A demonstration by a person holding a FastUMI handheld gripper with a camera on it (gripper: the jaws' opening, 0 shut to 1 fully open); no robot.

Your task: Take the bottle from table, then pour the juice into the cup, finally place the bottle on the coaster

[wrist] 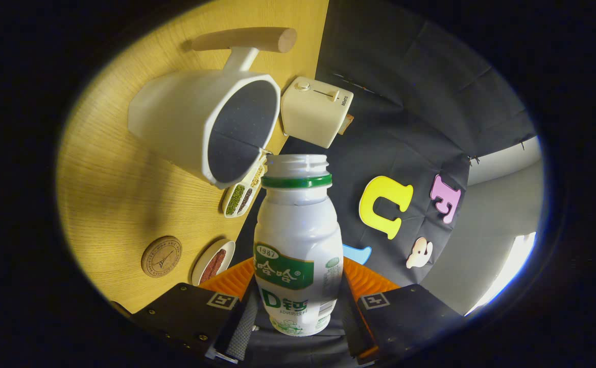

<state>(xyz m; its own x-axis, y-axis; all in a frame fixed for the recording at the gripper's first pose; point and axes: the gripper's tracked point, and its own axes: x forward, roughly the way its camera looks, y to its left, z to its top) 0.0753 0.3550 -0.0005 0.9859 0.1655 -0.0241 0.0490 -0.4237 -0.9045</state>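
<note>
The uncapped bottle [298, 245] sits clamped between both fingers of the gripper [298, 312], tipped with its mouth just beside the cup [206, 122]; pouring seems in hand; next, likely more tilt, then the coaster [161, 256].

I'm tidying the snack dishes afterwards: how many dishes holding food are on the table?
2. A divided dish of seeds lies just under the white cup; a small round dish sits beside the coaster. The bottle, held in the gripper, may hide others.
</note>
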